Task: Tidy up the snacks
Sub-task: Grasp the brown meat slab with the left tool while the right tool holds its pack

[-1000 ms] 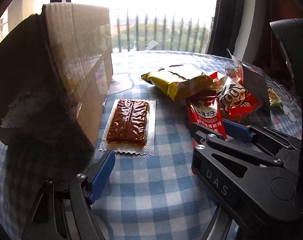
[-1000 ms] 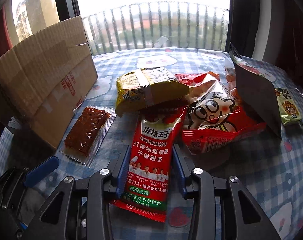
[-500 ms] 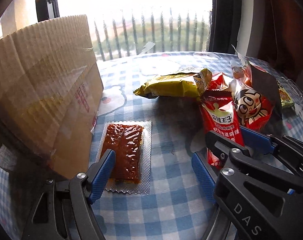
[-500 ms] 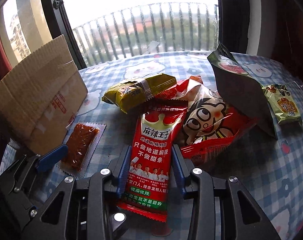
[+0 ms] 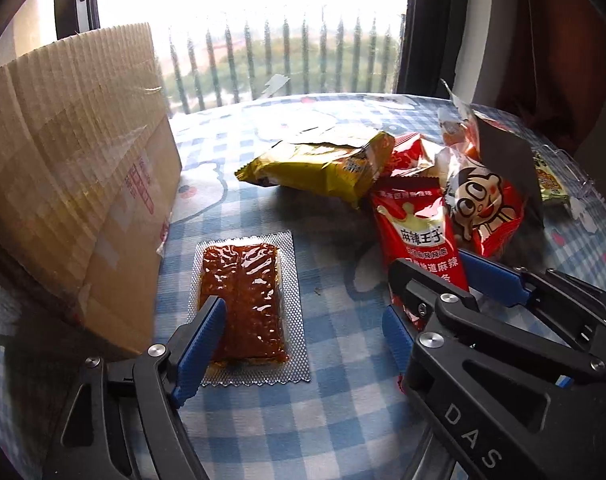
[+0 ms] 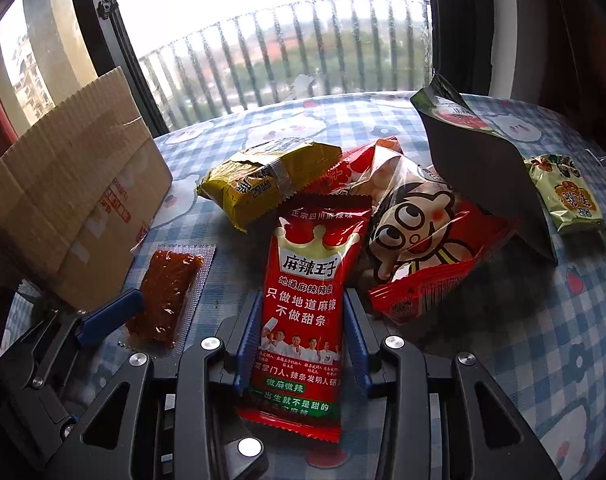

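My right gripper (image 6: 299,316) is shut on a long red spicy-strip packet (image 6: 307,300), also seen in the left wrist view (image 5: 419,240). My left gripper (image 5: 303,332) is open over a flat clear packet of red-brown snack (image 5: 247,300) lying on the checked tablecloth; its left finger (image 5: 201,340) overlaps the packet's left edge. That packet also shows in the right wrist view (image 6: 167,292). A cardboard box (image 5: 63,176) stands just left of it.
A yellow packet (image 6: 263,180), a red cartoon-face bag (image 6: 431,248), a dark pouch (image 6: 483,172) and a small green packet (image 6: 567,196) lie piled at the middle and right. The blue checked table (image 5: 263,420) ends at a window with railings behind.
My left gripper has pulled back and come down over the flat red-brown packet, away from the box. My right gripper has drawn the red packet back slightly.
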